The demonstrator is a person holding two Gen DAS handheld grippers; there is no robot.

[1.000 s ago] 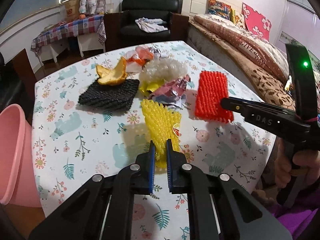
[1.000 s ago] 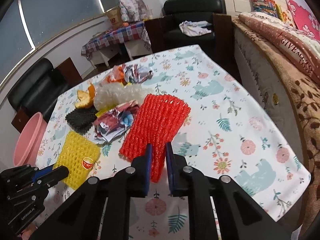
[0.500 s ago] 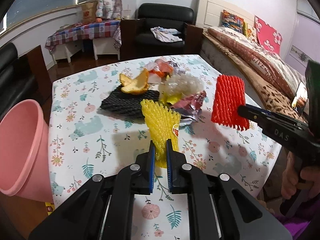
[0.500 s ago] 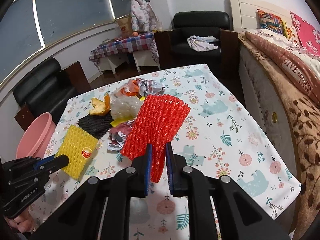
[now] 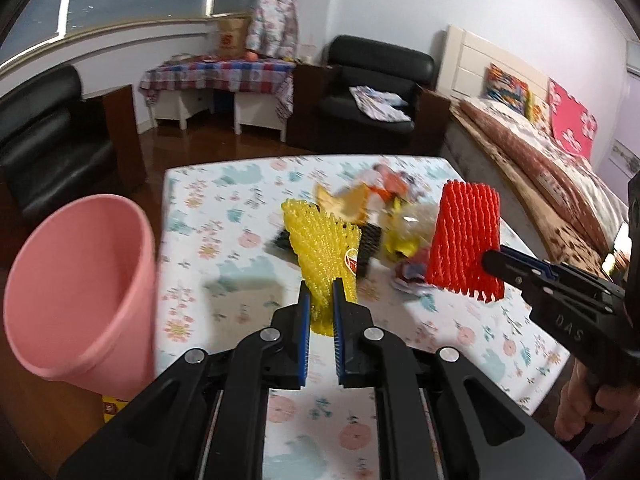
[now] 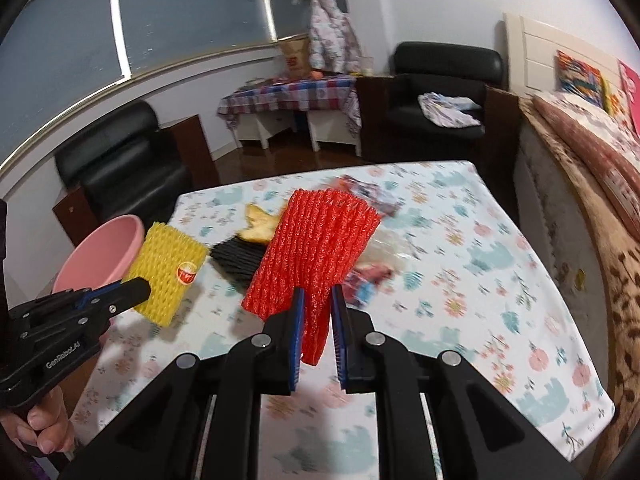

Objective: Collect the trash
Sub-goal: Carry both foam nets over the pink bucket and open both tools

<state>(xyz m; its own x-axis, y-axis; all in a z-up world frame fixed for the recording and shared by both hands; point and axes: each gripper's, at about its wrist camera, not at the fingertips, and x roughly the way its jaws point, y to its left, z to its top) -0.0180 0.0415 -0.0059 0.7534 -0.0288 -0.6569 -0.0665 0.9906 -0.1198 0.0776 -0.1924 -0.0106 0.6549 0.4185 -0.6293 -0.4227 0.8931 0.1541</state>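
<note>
2 foam nets are pinched aloft: yellow net (image 5: 320, 248) by left gripper (image 5: 319, 312), red net (image 6: 316, 256) by right gripper (image 6: 316, 320). Released short of pink bin (image 5: 80, 280), either could be dropped outside.

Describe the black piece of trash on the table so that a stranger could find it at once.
Look at the floral table and the trash pile near its middle. At the pile's left edge, in the right wrist view, lies the black foam net, flat, with an orange peel at its far side. It is the only black piece; the yellow net and red net are held up.
</note>
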